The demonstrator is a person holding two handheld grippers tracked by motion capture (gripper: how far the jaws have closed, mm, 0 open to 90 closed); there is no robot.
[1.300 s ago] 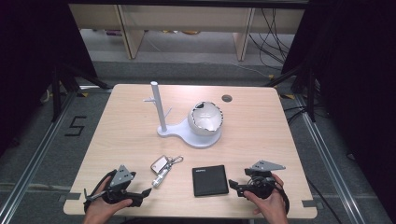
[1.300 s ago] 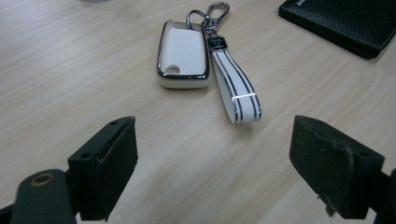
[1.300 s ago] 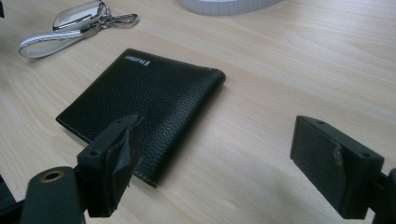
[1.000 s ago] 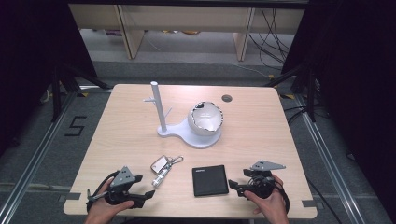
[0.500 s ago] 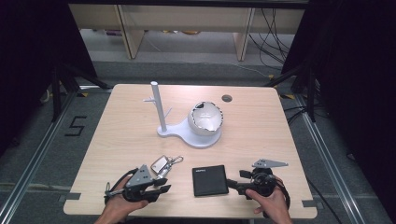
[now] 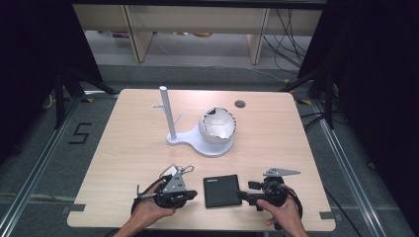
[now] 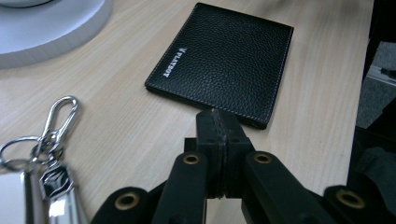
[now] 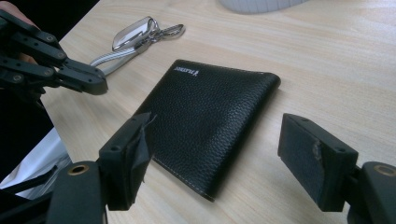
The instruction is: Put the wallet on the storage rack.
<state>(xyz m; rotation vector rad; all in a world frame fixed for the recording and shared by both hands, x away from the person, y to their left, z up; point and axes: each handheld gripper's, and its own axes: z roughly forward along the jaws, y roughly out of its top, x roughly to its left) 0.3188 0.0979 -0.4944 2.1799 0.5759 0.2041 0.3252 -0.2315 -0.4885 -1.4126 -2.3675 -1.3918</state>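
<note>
I see that my left gripper [image 6: 191, 193] has moved right to the black wallet [image 6: 222, 190] at the table's [image 6: 128, 148] near edge and its jaws have just been closing on nothing, while my right gripper [image 8: 219, 158] waits spread around the wallet's corner, so I judge the pickup is only beginning.

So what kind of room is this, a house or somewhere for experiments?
Probably a lab or test room, not a house. The wooden table stands between metal floor rails, black curtains hang at both sides, and loose cables trail by the shelves behind.
</note>
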